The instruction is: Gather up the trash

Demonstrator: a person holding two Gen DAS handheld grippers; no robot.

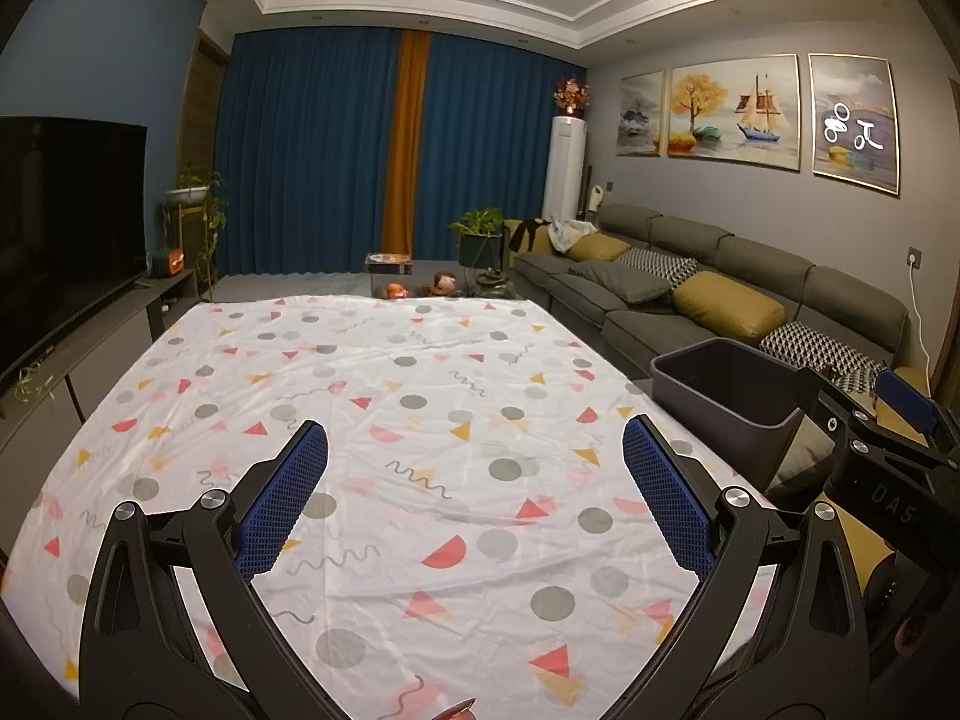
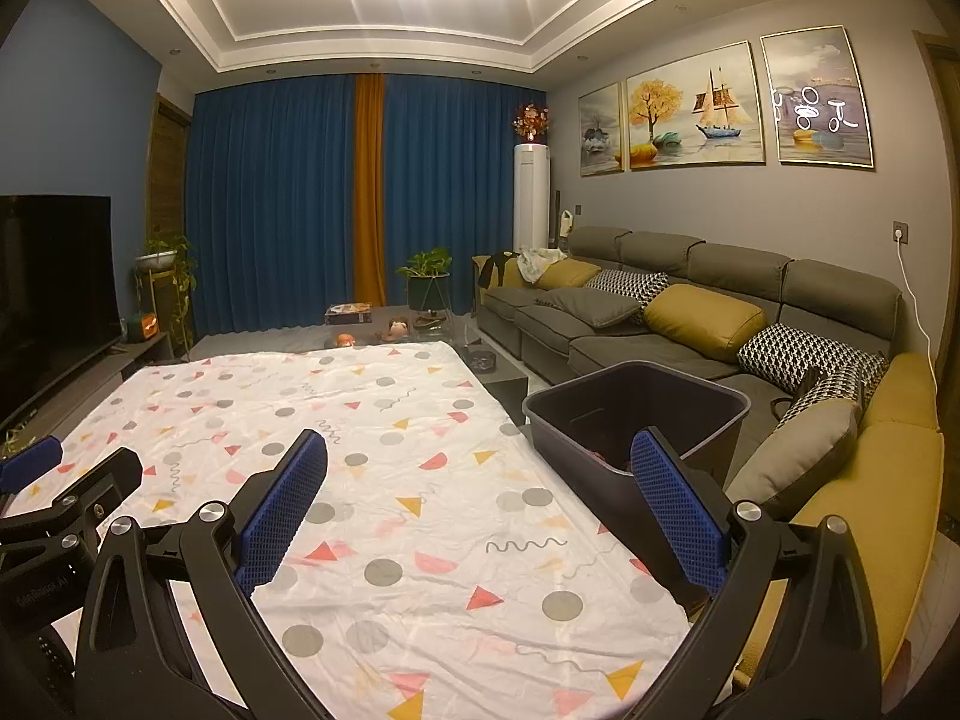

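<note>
Left wrist view: left gripper (image 1: 474, 450), blue-padded jaws spread wide and holding nothing, hovers over the white cloth-covered table (image 1: 360, 372) patterned with grey dots and coloured triangles. No trash shows on the cloth, save perhaps a small reddish sliver (image 1: 456, 708) at the near edge, too cut off to identify. A dark grey plastic bin (image 1: 720, 396) stands just off the table's right edge, beside the right gripper.

Right wrist view: right gripper (image 2: 480, 468), jaws likewise wide and empty, sits near the right edge. The bin lies ahead and rightward, with something reddish (image 2: 600, 455) inside; the right gripper is judged nearer it. A grey sofa (image 2: 660, 324) stands beyond.
</note>
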